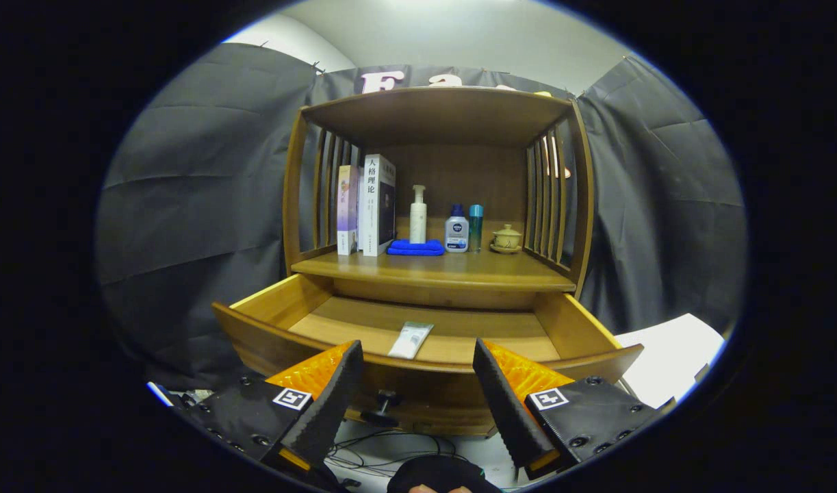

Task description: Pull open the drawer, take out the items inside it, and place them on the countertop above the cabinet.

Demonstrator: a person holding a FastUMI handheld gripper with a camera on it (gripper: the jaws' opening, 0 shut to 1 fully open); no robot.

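Observation:
The wooden drawer point(425, 366) of the cabinet stands pulled out, its front rail just beyond my fingers. A small white tube point(410, 339) lies flat on the drawer floor near the front, ahead of the gap between the fingers. My gripper point(418, 356) is open, with nothing between its fingers, held back from the drawer front. The drawer's dark knob point(385, 397) shows below the rail. Above the drawer is the countertop point(432, 268).
On the countertop stand two books point(368, 205), a white pump bottle point(418, 214), a blue folded cloth point(415, 247), a squat bottle point(456, 233), a teal tube point(475, 227) and a small lidded cup point(506, 238). Slatted side walls flank the shelf. White paper point(671, 356) lies at the right.

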